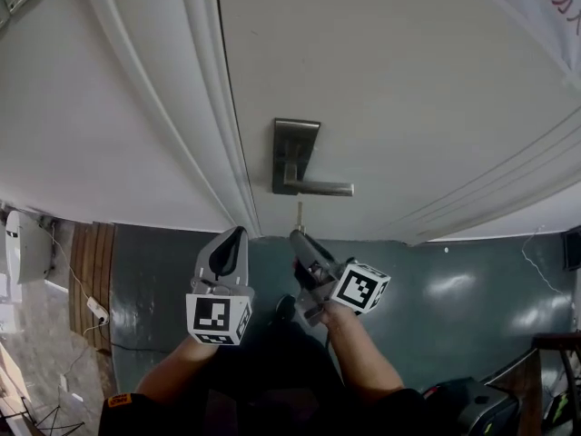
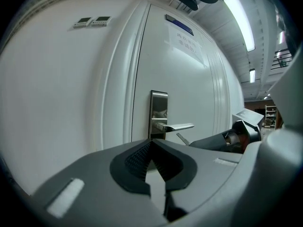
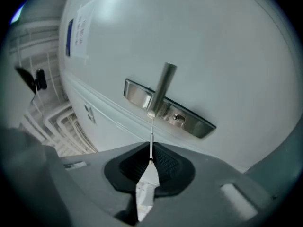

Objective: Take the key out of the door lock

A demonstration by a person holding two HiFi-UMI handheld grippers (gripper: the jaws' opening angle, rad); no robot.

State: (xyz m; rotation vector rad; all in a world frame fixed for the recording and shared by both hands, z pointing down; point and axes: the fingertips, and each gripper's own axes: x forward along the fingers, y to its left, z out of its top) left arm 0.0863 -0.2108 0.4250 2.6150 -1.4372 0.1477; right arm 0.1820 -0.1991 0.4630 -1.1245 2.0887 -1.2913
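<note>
At six o'clock below the lever handle [image 1: 313,187], the right gripper [image 1: 296,236] pinches the light, stiff key [image 1: 299,214] by its head end; the left gripper [image 1: 238,232] is closed and empty.

You've got a power strip [image 1: 96,309] on the teal floor [image 1: 472,307] to your left, paper notice [image 2: 185,40] up high.
</note>
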